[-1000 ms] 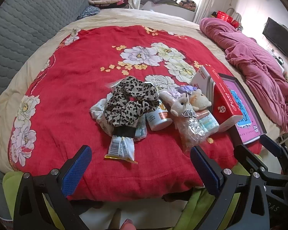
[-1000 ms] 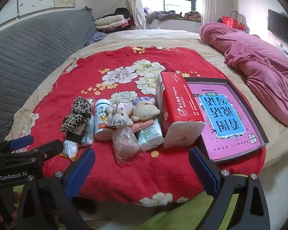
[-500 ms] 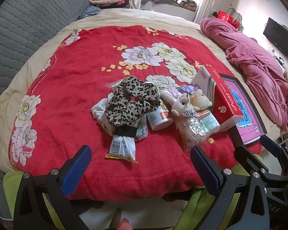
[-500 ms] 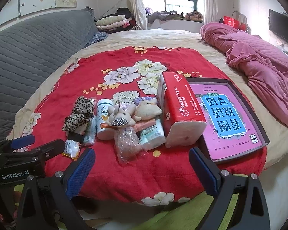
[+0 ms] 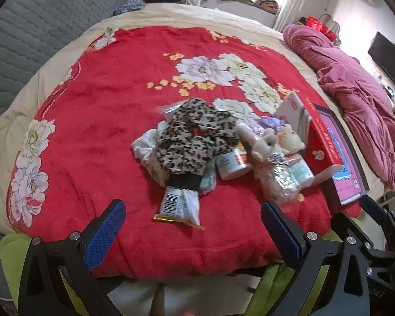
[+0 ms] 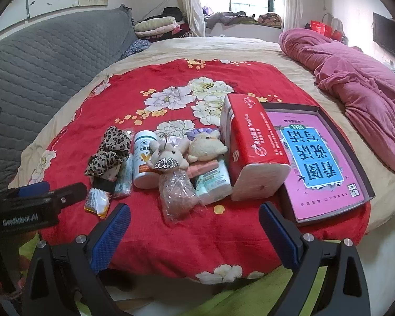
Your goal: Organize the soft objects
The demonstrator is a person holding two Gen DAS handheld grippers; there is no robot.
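A pile of small items lies on the red flowered blanket [image 5: 97, 121]. A leopard-print scrunchie [image 5: 194, 137] [image 6: 109, 151] sits at its left, over a snack packet [image 5: 180, 206]. A bagged plush rabbit [image 6: 171, 163] [image 5: 268, 155] and a cream plush toy [image 6: 206, 146] lie in the middle beside a white bottle [image 6: 143, 158]. A red tissue pack [image 6: 252, 152] stands to the right. My left gripper [image 5: 192, 226] is open and empty, just short of the packet. My right gripper [image 6: 194, 230] is open and empty, in front of the bagged rabbit.
A black tray with a pink book [image 6: 318, 158] lies right of the tissue pack. A pink quilt [image 6: 360, 79] is bunched at the far right. A grey padded headboard [image 6: 39, 60] runs along the left. The blanket's near edge hangs over the bed.
Both grippers have moved forward toward the pile, so the items look closer and larger. The left view has shifted slightly. Nothing on the blanket has moved.
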